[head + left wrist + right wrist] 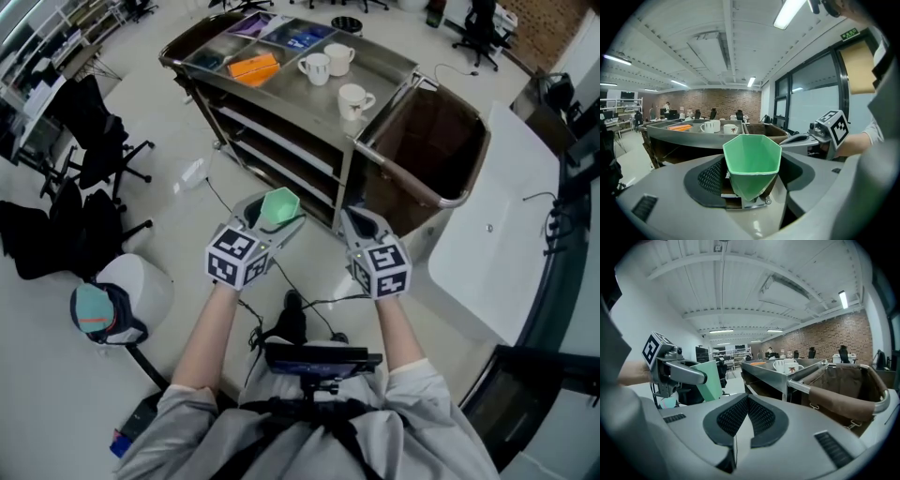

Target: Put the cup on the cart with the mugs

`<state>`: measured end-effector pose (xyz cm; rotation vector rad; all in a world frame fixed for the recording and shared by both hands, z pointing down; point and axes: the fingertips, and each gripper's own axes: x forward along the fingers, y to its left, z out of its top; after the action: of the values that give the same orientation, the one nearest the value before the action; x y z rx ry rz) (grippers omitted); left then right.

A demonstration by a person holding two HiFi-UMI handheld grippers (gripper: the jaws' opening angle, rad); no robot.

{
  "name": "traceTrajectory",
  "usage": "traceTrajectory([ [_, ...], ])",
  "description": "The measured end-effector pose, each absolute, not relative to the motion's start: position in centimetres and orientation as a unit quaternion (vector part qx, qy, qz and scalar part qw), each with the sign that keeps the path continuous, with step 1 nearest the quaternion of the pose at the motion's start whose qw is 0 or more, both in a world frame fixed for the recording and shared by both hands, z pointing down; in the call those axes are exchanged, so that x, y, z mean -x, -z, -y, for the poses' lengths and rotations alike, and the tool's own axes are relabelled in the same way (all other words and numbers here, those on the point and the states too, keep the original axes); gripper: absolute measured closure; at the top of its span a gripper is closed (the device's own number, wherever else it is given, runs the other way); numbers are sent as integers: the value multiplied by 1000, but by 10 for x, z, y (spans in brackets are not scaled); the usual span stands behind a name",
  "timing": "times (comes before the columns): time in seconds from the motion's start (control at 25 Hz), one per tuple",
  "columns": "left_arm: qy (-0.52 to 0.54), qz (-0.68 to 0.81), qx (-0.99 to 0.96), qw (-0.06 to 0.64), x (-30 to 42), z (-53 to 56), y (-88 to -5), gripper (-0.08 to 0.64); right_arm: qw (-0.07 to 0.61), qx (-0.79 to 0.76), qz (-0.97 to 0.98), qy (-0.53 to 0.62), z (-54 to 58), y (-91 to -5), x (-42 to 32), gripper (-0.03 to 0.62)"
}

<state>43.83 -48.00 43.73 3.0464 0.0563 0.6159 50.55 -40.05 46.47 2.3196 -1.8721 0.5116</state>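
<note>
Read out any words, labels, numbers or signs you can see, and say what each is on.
No text is readable.
Green sign high on the wall: too small to read.
Marker cubes: black-and-white patterns, no words.
Mug: small dark motif, no legible letters.

An open-plan office: black swivel chairs on a pale floor, a far brick wall, ceiling strip lights, and desks at left.
</note>
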Motion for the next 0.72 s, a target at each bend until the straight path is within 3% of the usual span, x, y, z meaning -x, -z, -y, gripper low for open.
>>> traceTrajectory([
  [0.72, -177, -107, -978, 12, -513, 598, -408, 225, 51, -802, 578, -142, 527, -425, -547, 592],
])
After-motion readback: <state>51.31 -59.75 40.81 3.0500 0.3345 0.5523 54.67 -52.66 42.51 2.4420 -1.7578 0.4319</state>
